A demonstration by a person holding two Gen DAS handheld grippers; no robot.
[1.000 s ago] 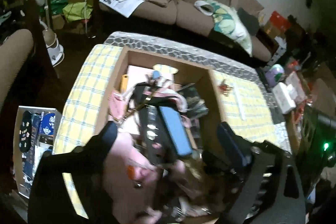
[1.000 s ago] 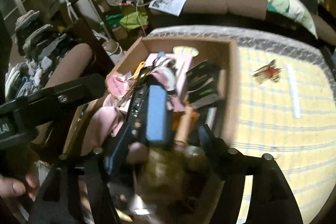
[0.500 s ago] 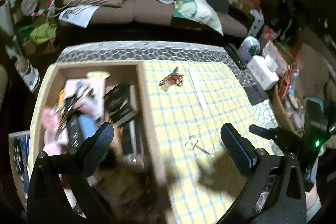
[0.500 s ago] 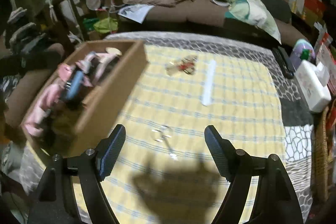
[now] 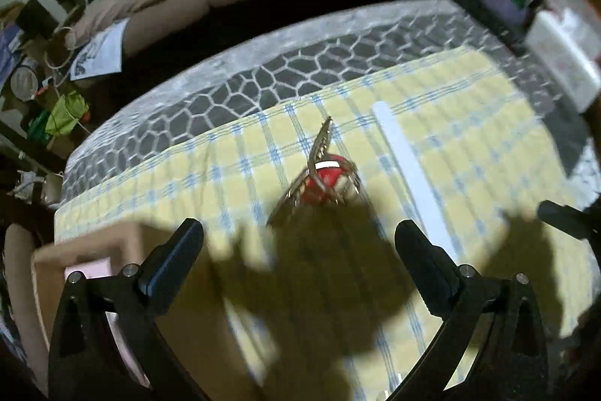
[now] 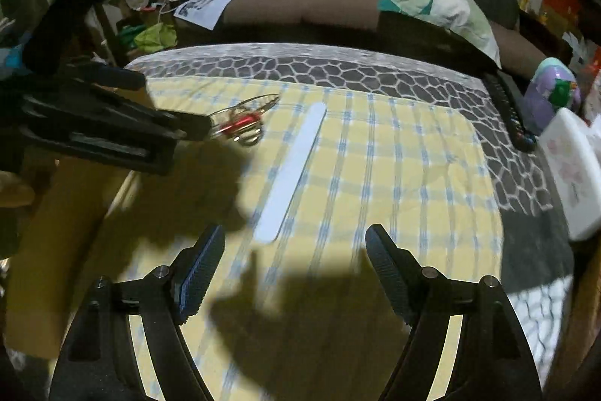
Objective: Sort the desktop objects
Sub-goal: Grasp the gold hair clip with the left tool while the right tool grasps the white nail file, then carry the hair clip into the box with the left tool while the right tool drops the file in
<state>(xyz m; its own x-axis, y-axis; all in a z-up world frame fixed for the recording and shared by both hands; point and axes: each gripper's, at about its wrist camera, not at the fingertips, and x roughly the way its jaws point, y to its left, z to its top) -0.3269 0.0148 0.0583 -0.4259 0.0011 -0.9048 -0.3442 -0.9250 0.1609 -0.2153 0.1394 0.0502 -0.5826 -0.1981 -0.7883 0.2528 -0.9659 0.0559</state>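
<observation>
The left gripper (image 5: 298,232) has its jaws wide apart with nothing between them. It hangs over a bunch of keys (image 5: 319,175) with a red tag, which lies on the yellow checked cloth (image 5: 469,145) that covers the surface. The right gripper (image 6: 295,258) also has its jaws spread, and they grasp nothing. Just in front of it lies a long white strip (image 6: 291,171), maybe a nail file, flat on the cloth. A cardboard box (image 5: 90,243) sits at the left edge of the cloth, near the keys.

The keys look small, hard and a bit heavy for their size. They are loose on a ring, so they will likely swing and jingle when lifted. The best place to pinch seems to be the red tag or the thick clump by the ring, not one thin key.

The white strip looks light, thin and stiff. It lies very flat, so it may be slippery to pick up. Pinching across its narrow middle looks best.
</observation>
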